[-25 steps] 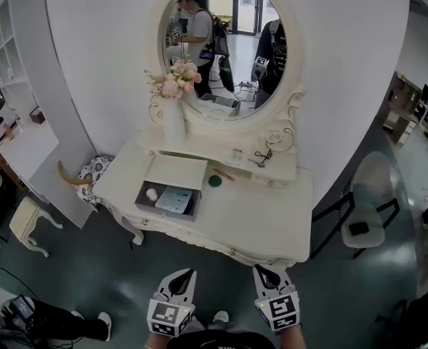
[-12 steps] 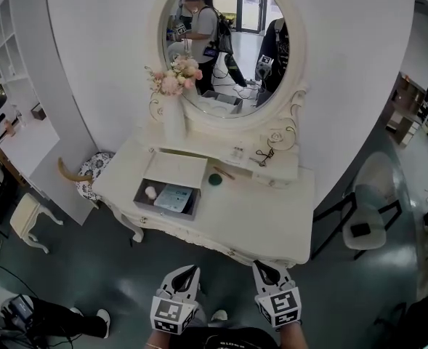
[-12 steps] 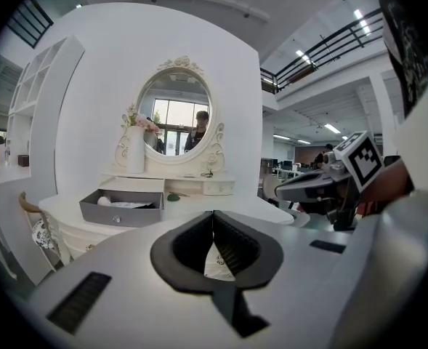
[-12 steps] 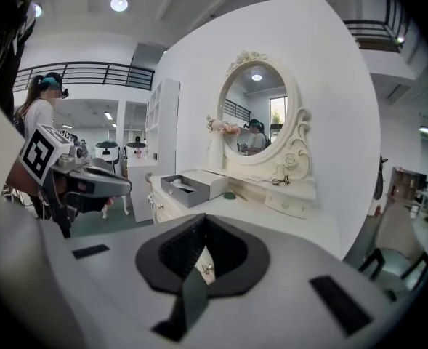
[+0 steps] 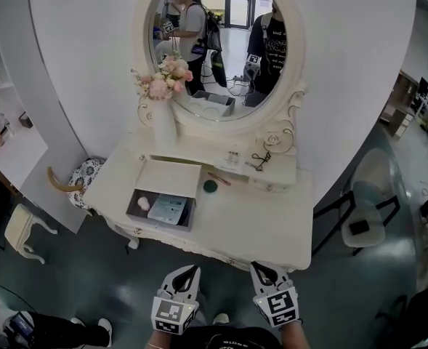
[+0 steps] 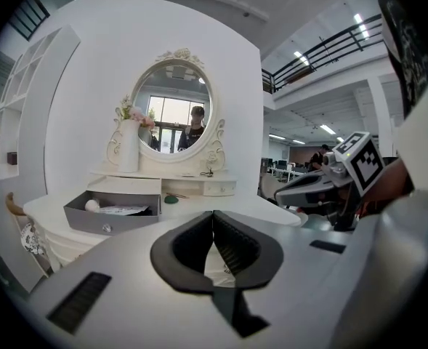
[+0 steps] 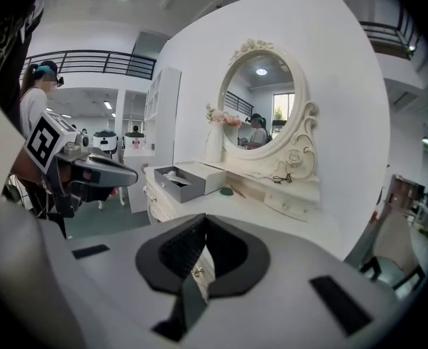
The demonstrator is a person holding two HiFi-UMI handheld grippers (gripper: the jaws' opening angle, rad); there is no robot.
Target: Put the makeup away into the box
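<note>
An open grey box (image 5: 135,214) with its lid (image 5: 168,177) tipped back stands on the left of the white dressing table (image 5: 257,227). Inside it lie a white round puff (image 5: 144,203) and a pale blue packet (image 5: 168,209). Right of the box lie a green round compact (image 5: 211,186) and a reddish pencil (image 5: 219,178). A lash curler (image 5: 259,160) rests on the raised shelf. My left gripper (image 5: 187,273) and right gripper (image 5: 259,270) hang side by side short of the table's front edge. Both are shut and hold nothing. The left gripper view shows the box (image 6: 112,211) and compact (image 6: 171,199) ahead.
A vase of pink flowers (image 5: 163,86) stands at the table's back left under the oval mirror (image 5: 217,42). A patterned stool (image 5: 83,177) sits at the table's left end, and a grey chair (image 5: 370,209) on the right. Someone's legs (image 5: 54,329) show at the lower left.
Both grippers have moved a little toward the table, and the head view has shifted with them so the table sits further left. The jaws stay shut.
</note>
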